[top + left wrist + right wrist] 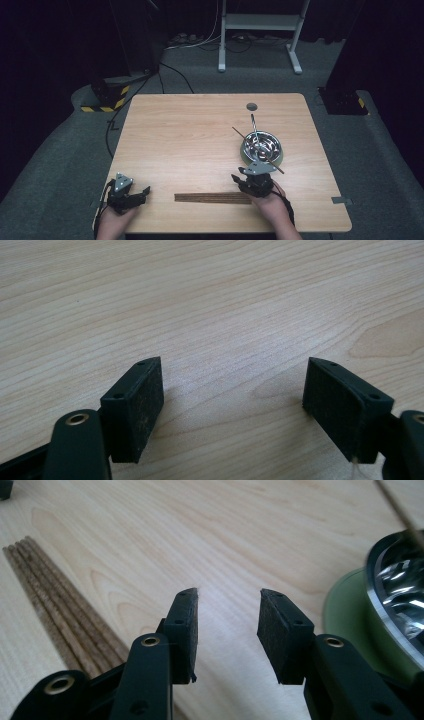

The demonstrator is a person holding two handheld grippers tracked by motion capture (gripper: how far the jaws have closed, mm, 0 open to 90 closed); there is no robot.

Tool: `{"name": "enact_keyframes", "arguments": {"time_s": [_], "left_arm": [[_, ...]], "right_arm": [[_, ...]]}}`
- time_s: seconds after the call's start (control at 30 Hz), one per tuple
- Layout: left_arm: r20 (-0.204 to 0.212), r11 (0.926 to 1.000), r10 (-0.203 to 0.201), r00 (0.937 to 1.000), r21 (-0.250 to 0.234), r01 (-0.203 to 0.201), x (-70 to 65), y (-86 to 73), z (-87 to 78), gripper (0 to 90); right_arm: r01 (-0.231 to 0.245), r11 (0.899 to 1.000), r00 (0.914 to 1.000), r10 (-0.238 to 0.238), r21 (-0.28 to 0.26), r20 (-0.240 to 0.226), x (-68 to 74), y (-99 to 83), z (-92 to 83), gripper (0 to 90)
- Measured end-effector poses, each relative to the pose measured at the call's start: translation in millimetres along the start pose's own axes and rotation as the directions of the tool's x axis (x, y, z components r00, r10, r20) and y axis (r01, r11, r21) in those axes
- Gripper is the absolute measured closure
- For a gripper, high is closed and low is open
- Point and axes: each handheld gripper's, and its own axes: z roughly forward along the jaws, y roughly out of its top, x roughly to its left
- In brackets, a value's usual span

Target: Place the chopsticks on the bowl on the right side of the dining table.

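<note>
A row of dark wooden chopsticks (212,197) lies flat near the table's front edge; in the right gripper view these chopsticks (60,612) run to the left of the jaws. A steel bowl (261,146) on a green base (350,612) holds a chopstick (240,134) and a metal utensil (254,126), both sticking out. My right gripper (242,174) sits between the bowl and the chopsticks' right end, open and holding nothing (227,627). My left gripper (145,191) rests at the front left, jaws wide open over bare wood (232,390).
The wooden table (190,130) has a round grommet hole (251,106) near its far edge. Beyond it stand a white frame (260,30), cables on grey carpet and a yellow-black striped block (107,97).
</note>
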Motion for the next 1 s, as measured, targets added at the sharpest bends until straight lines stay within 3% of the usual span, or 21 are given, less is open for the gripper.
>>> {"name": "enact_keyframes", "arguments": {"time_s": [0.1, 0.23, 0.37, 0.5, 1.0], "left_arm": [[-0.001, 1.0000, -0.005, 1.0000, -0.003, 0.005, -0.6, 0.0, 0.1, 24.1], [-0.001, 1.0000, -0.006, 1.0000, -0.002, 0.006, -0.6, -0.2, -0.1, 24.2], [-0.001, 1.0000, -0.006, 1.0000, -0.002, 0.006, -0.6, -0.2, -0.1, 24.1], [-0.001, 1.0000, -0.006, 1.0000, -0.002, 0.006, -0.7, -0.2, -0.1, 24.2], [-0.001, 1.0000, -0.006, 1.0000, -0.002, 0.005, -0.6, -0.2, -0.2, 24.2]], "right_arm": [[-0.038, 0.999, 0.9989, 0.038, -0.004, -0.029, 5.6, -8.9, 1.8, 58.6], [-0.103, 0.995, 0.9895, 0.104, 0.013, -0.100, 2.9, -22.3, 3.2, 58.1], [-0.053, 0.997, 0.9942, 0.059, 0.059, -0.090, 5.2, -27.1, 6.2, 57.3], [-0.059, 0.997, 0.9912, 0.065, 0.053, -0.115, 7.5, -25.8, 7.7, 56.9], [-0.029, 0.996, 0.9940, 0.037, 0.084, -0.103, 13.1, -26.7, 12.0, 55.8]]}}
